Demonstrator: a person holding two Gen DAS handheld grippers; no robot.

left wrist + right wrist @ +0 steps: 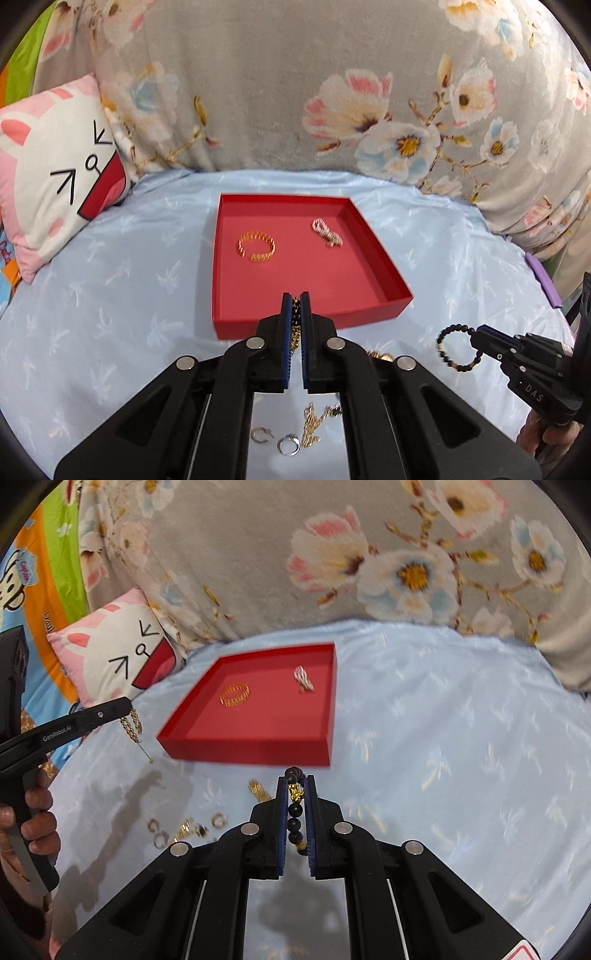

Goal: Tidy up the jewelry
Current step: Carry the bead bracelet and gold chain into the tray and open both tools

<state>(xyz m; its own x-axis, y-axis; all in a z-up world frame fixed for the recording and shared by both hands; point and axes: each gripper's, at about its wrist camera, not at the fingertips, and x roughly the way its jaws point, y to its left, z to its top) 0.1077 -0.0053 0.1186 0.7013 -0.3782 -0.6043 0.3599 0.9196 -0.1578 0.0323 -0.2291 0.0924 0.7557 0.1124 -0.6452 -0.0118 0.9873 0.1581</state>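
Observation:
A red tray (369, 306) lies on the light blue sheet and holds a gold bracelet (256, 247) and a pale beaded bracelet (327, 232). My left gripper (295, 301) is shut on a gold chain (295, 325) just before the tray's near wall; in the right wrist view the chain (133, 726) dangles from it. My right gripper (296, 781) is shut on a dark bead bracelet (295, 819) with a gold charm, near the tray (243, 751). In the left wrist view that bracelet (448, 349) hangs from the right gripper (474, 334). Loose rings (288, 445) and a chain piece (314, 424) lie on the sheet.
A bunny cushion (51, 177) leans at the left of the bed. A grey floral blanket (295, 92) is heaped behind the tray. A purple strip (543, 280) lies at the right edge. More small gold pieces (184, 829) lie on the sheet left of my right gripper.

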